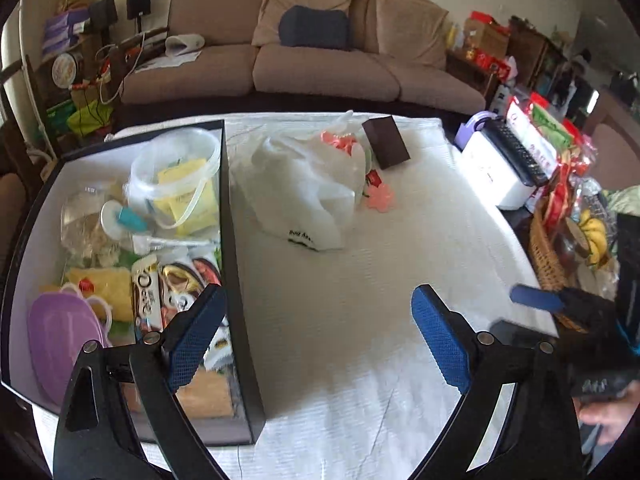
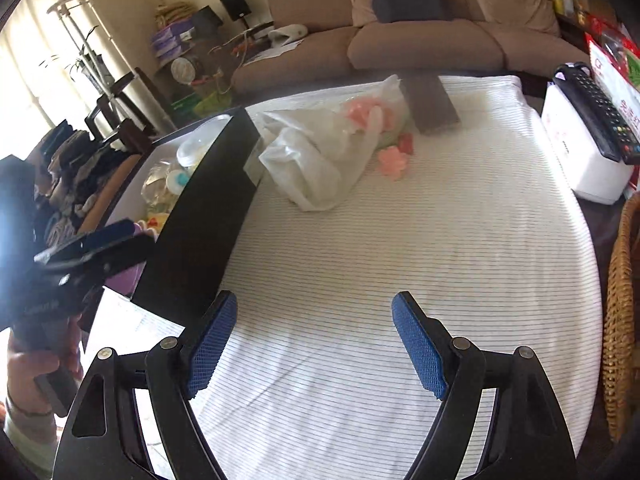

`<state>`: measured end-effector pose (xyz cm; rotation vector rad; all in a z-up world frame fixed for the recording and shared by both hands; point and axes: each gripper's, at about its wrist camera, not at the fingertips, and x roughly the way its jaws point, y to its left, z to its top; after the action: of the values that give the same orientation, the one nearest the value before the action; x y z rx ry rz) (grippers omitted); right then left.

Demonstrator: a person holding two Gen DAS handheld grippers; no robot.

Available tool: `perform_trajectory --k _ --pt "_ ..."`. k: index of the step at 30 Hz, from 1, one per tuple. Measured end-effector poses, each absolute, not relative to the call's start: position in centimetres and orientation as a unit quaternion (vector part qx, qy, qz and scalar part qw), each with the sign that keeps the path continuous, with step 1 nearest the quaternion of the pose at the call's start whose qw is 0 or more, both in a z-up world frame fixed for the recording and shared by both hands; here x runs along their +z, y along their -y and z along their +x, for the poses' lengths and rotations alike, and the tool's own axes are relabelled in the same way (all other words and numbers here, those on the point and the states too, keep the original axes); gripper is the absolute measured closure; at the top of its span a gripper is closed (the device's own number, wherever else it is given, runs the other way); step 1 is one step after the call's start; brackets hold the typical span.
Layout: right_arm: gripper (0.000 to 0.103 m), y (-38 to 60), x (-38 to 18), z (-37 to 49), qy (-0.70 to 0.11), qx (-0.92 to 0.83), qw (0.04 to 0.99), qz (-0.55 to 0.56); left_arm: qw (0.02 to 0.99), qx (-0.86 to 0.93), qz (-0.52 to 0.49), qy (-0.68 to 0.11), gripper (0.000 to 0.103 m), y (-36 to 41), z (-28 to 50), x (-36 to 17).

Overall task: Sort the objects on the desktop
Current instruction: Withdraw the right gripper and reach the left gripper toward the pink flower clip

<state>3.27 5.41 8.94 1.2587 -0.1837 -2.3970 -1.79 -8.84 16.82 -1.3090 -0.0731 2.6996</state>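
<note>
A black open box [image 1: 236,280] on the left holds several sorted items: a clear tub [image 1: 176,172], a purple lid [image 1: 60,332], snack packets. On the white cloth [image 1: 360,300] lie a white plastic bag [image 1: 304,192], pink flower pieces [image 1: 380,196] and a dark brown box [image 1: 386,142]. My left gripper [image 1: 316,320] is open and empty, its left finger over the box's right wall. My right gripper [image 2: 314,328] is open and empty above bare cloth [image 2: 400,240]. The bag [image 2: 320,156], pink pieces [image 2: 394,162] and brown box [image 2: 430,106] lie ahead of it.
A white appliance [image 1: 496,168] with a remote [image 1: 516,148] stands at the right edge. A wicker basket [image 1: 548,256] with bananas sits beside it. A brown sofa [image 1: 320,48] stands behind the table. The left gripper shows in the right wrist view [image 2: 80,256].
</note>
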Motion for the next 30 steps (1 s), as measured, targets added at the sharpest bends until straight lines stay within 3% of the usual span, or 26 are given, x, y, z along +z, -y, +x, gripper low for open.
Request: perform_trajectory --k 4,14,18,22,30 --pt "0.021 -7.5 7.6 4.3 0.091 -0.870 0.202 0.441 0.034 0.896 -0.442 -0.010 0.009 5.7 -7.3 15.7" --pt "0.021 -10.2 6.3 3.5 0.093 -0.864 0.214 0.446 -0.042 0.879 -0.474 0.005 0.009 4.3 -17.9 12.3" --pt "0.021 -11.6 6.5 3.7 0.087 -0.870 0.206 0.439 0.018 0.897 -0.441 0.026 0.010 2.4 -17.7 12.3" --pt "0.021 -13.1 6.3 3.8 0.102 -0.869 0.201 0.440 0.056 0.911 -0.404 -0.053 0.011 -2.3 -16.8 9.6" --pt "0.021 -14.2 5.8 4.2 0.099 -0.865 0.196 0.451 0.080 0.915 -0.380 -0.109 0.011 -5.9 -19.1 5.2"
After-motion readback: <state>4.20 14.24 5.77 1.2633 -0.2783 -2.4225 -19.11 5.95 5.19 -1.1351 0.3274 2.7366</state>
